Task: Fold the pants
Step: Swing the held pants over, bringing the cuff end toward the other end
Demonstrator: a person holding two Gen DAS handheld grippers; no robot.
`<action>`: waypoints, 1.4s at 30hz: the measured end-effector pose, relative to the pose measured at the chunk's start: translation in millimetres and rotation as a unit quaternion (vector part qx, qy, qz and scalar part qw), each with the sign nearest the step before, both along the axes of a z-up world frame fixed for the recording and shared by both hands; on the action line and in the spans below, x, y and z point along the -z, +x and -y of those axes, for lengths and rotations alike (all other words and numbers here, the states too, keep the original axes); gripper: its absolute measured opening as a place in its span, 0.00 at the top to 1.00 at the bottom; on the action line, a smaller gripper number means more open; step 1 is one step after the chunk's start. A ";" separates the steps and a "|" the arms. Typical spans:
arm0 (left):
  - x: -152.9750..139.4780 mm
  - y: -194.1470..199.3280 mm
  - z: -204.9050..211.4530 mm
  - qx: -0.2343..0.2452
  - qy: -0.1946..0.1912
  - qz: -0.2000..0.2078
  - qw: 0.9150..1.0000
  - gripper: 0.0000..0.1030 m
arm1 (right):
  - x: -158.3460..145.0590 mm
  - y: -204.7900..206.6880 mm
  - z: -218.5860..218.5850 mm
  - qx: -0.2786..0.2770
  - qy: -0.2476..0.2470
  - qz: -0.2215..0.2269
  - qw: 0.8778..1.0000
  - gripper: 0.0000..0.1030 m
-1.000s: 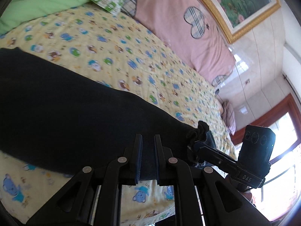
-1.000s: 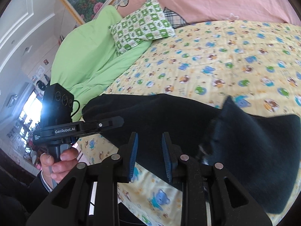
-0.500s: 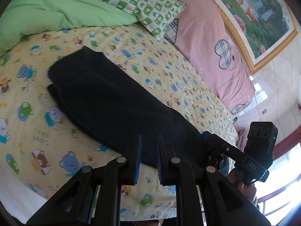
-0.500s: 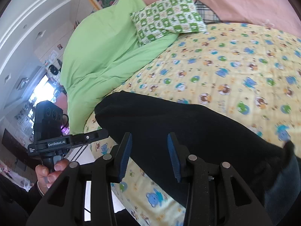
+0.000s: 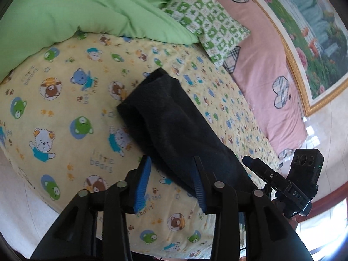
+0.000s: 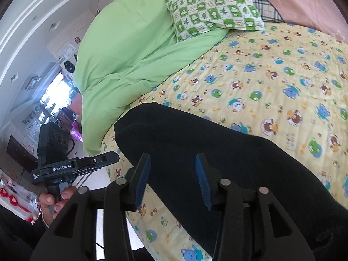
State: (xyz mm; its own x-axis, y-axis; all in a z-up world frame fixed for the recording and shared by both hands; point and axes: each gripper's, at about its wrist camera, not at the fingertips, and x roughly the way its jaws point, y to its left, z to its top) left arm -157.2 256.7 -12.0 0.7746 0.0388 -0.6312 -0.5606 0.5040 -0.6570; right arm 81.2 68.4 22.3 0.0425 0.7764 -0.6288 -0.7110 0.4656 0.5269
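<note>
One pair of black pants [image 5: 174,130] is being shown laid out long and narrow on the bed [image 5: 65,113], folded lengthwise into a thick, matte strip with a squared-off end pointing toward the green duvet [image 5: 76,15]. The strip is being seen running along the near edge of the bed, its near portion lying close to that edge. In the right wrist view the same pants [image 6: 217,163] are being seen as one dark band across the yellow bear-print sheet [image 6: 271,76].

The left gripper [image 5: 171,178] is being held with its two blue-padded fingers spread apart, nothing pinched between them, above the near part of the pants. The right gripper [image 6: 174,176] is likewise being held spread and released, over the black cloth; whether either is touching the cloth cannot be told.

One green-and-white checked pillow [image 6: 215,6], one green duvet and one pink headboard cover [image 5: 271,82] are being seen at the far side of the bed
</note>
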 end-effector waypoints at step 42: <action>44.8 37.1 -50.1 -0.054 -0.060 0.005 0.997 0.52 | 50.8 71.2 -198.5 -0.234 -0.080 -0.046 0.968 0.54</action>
